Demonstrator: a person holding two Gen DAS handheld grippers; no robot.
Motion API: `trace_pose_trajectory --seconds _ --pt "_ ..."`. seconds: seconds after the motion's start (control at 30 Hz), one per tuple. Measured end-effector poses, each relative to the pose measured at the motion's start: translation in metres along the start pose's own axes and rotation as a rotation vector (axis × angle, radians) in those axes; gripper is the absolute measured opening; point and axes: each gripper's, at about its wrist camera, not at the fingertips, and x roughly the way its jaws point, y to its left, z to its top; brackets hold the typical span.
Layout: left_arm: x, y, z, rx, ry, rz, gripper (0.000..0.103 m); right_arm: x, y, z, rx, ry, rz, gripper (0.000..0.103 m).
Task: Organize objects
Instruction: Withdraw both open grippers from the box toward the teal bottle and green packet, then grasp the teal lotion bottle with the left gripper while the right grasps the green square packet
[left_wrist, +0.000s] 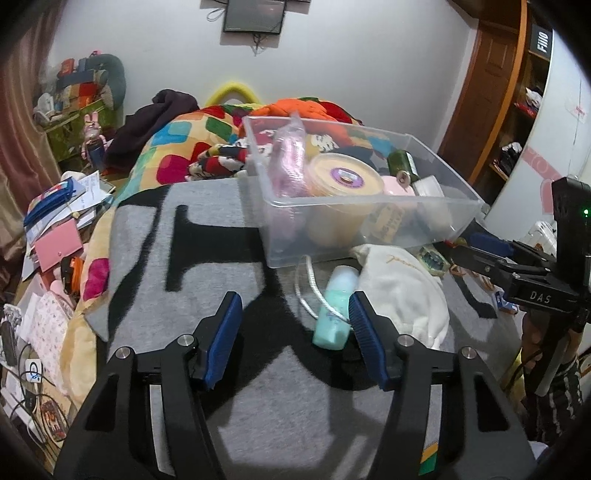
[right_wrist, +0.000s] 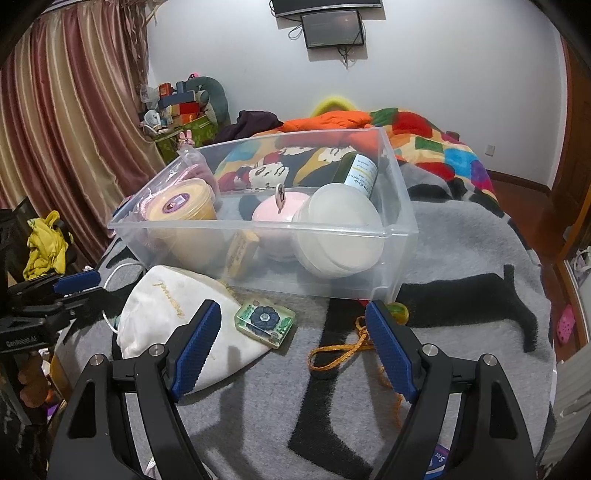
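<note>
Clear plastic forms the landmark here — a storage bin (right_wrist: 258, 236) standing on the grey-and-black blanket (right_wrist: 461, 258) that covers the bed. Inside the bin sit a yellow tub with a purple label (right_wrist: 181, 206), a pink round lidded pot (right_wrist: 280, 212), a white round container (right_wrist: 338, 236) tipped on its side, a dark green bottle with a white label (right_wrist: 360, 171) leaning in the far right corner, and a pink bag (left_wrist: 288, 158) propped against the wall beside the yellow tub. Just in front of the bin lies a white cloth pouch (right_wrist: 162, 314), and beside the pouch a small green tile with a blue flower (right_wrist: 264, 321). An orange cord (right_wrist: 340, 350) trails over the blanket before the bin's right end, near a small yellow-green ball (right_wrist: 399, 310) that touches the bin's front corner. A mint-green tube (left_wrist: 334, 310) lies on the blanket in front of the bin, next to the pouch. The left claw (left_wrist: 293, 332) hangs above that tube with its jaws parted; the tube lies by the right-hand pad, and whether it touches cannot be told. The right claw (right_wrist: 291, 347) is spread wide and empty — over the blanket between the tile and the cord.
</note>
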Motion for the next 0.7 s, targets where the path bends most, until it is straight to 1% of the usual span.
trace_pose_trajectory --seconds 0.13,0.33,0.57,0.7 --pt "-0.002 0.003 -0.003 0.001 0.005 0.017 0.058 0.002 0.001 0.000 0.000 0.003 -0.002 0.078" --pt "0.004 -0.001 -0.011 0.040 0.040 0.040 0.057 0.003 0.003 -0.001 -0.007 0.005 -0.004 0.078" --pt "0.007 -0.009 -0.020 0.071 0.062 0.017 0.057 0.005 0.005 -0.003 -0.015 0.009 -0.005 0.077" --pt "0.014 -0.013 -0.015 0.074 0.069 0.009 0.056 0.009 0.007 -0.004 -0.020 0.020 0.001 0.072"
